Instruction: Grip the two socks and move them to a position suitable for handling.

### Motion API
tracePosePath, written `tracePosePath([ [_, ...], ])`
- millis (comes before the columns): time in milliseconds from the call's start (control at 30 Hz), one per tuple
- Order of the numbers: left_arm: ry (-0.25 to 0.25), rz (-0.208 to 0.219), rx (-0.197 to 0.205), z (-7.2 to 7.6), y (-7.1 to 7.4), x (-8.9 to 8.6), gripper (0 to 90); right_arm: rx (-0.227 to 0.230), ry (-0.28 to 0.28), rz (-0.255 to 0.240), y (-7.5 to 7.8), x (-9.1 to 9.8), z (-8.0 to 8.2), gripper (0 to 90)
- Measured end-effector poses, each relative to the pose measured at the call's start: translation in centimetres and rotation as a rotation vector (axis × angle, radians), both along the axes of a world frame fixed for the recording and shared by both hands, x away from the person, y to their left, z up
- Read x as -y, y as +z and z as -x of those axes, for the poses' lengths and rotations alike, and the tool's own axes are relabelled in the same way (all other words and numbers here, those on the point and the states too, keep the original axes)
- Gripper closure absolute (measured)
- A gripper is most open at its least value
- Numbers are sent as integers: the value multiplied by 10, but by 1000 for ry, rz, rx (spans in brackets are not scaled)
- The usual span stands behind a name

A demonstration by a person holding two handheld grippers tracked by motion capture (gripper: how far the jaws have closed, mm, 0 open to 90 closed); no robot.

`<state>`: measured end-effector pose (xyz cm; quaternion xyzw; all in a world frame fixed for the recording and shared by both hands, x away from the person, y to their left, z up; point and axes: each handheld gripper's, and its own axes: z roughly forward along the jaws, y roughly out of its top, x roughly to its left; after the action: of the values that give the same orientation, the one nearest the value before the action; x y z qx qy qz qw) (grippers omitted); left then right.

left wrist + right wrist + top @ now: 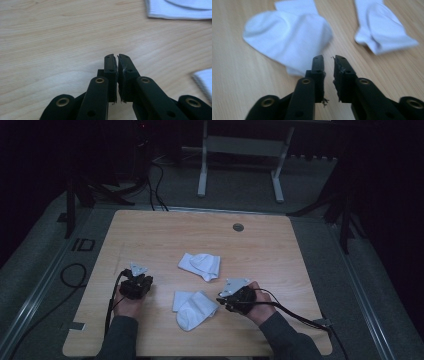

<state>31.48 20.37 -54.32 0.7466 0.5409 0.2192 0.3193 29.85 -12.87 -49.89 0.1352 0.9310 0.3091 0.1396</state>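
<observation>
While both hands rest on the wooden table [150, 240], two white socks lie between them, apparently laid out flat for pairing or folding. Near sock [194, 309]: just left of the right gripper [223, 303], not touching; in the right gripper view it sits just beyond the jaw tips [287, 37]. Far sock [201, 265]: farther out, near table centre, well apart from both grippers. Left gripper [117, 58]: jaws closed together, nothing between them, over bare wood left of the socks. Right gripper: jaws nearly closed, a narrow gap remains, empty. Judgement: near sock is the right gripper's next target.
</observation>
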Motion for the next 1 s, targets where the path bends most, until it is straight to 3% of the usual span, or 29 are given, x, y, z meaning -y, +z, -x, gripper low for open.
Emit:
tracePosePath([
  [100,-43,11,10,9,2,9,884,-9,36,-8,-4,-19,0,786],
  [267,-84,10,9,14,3,19,896,-24,23,-28,-7,-30,-6,766],
  [633,-230,16,-7,26,0,53,899,-27,8,-39,-5,-29,-11,736],
  [800,-267,8,-33,29,-7,66,899,-32,14,-56,-3,-28,-10,738],
  [1000,-285,-13,-35,30,-9,70,900,-55,38,-82,-7,-33,-8,740],
])
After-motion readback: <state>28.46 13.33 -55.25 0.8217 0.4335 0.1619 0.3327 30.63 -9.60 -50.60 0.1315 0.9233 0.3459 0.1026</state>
